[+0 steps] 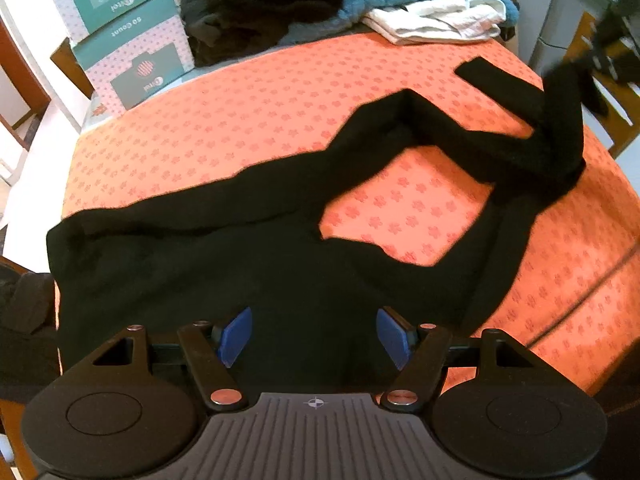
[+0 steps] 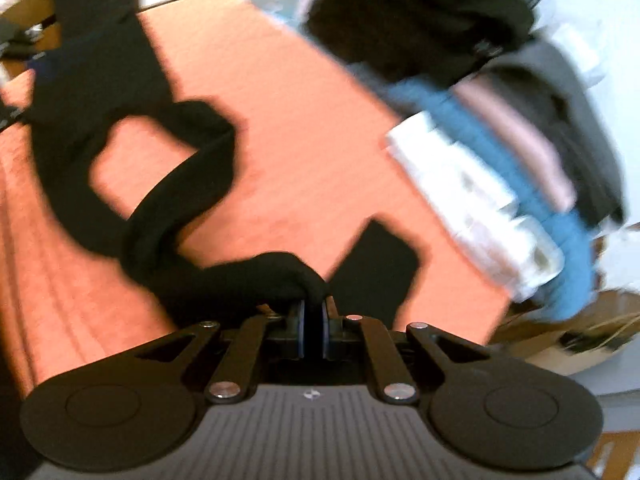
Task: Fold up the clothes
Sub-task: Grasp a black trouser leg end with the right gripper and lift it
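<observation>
Right tool (image 2: 314, 322) on diagonal tights (image 2: 192, 184)

Bare tablecloth (image 1: 248, 120) before clothes pile (image 1: 400, 4)

- Your right tongs (image 2: 314, 322) pinch a fold of the black garment (image 2: 160, 216).
- The garment trails left across the orange worktop (image 2: 300, 120).
- Folded clothes (image 2: 500, 152) sit at right, blurred.
</observation>
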The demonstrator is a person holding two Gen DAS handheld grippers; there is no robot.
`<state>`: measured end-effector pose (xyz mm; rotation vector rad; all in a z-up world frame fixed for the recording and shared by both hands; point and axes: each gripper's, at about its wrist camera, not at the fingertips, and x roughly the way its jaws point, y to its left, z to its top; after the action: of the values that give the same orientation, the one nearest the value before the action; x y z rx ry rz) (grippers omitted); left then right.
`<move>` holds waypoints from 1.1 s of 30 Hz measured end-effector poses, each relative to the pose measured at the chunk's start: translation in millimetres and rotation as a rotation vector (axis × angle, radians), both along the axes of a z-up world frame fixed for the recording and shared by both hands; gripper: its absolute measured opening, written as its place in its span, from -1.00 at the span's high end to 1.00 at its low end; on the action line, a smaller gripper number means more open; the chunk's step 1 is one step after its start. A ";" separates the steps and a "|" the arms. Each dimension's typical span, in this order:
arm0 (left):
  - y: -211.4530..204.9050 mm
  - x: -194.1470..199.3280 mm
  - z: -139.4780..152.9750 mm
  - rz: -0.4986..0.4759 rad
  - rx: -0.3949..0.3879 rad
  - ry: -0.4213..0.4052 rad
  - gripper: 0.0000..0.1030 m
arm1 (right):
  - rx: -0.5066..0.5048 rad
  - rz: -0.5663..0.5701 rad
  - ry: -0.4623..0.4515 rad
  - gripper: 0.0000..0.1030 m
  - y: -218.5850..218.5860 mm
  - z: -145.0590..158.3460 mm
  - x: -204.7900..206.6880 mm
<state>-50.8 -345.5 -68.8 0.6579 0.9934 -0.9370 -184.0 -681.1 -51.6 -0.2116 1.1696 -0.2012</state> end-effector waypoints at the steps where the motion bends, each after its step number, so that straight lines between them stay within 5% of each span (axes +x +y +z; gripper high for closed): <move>1: -0.8 3.2 0.4 0.008 -0.002 -0.004 -0.39 | -0.026 -0.008 -0.003 0.82 -13.1 4.7 8.7; 9: -6.1 39.8 3.5 0.095 -0.007 -0.032 -0.39 | -0.105 -0.196 0.075 0.82 -137.1 -19.2 68.1; 14: -12.6 63.2 -0.3 0.146 -0.002 -0.035 -0.39 | 0.028 -0.248 0.119 0.73 -178.9 -51.5 72.0; 19: -21.1 78.9 -11.5 0.162 0.000 -0.016 -0.39 | 0.021 -0.199 0.092 0.13 -163.5 -47.9 68.3; 21: -24.1 82.4 -17.1 0.154 0.010 -0.018 -0.39 | 0.017 -0.167 0.064 0.04 -149.1 -36.8 68.5; 28: -22.1 102.0 -29.7 0.148 0.029 -0.036 -0.38 | 0.131 -0.002 -0.065 0.03 -71.7 1.5 76.5; 33: -14.0 122.1 -32.2 0.179 0.022 -0.014 -0.37 | 0.253 0.148 -0.078 0.04 -1.0 -11.8 93.8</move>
<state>71.2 -359.5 -101.0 0.5828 1.0328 -0.7645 -90.3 -682.2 -63.4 -0.0662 1.0856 0.0682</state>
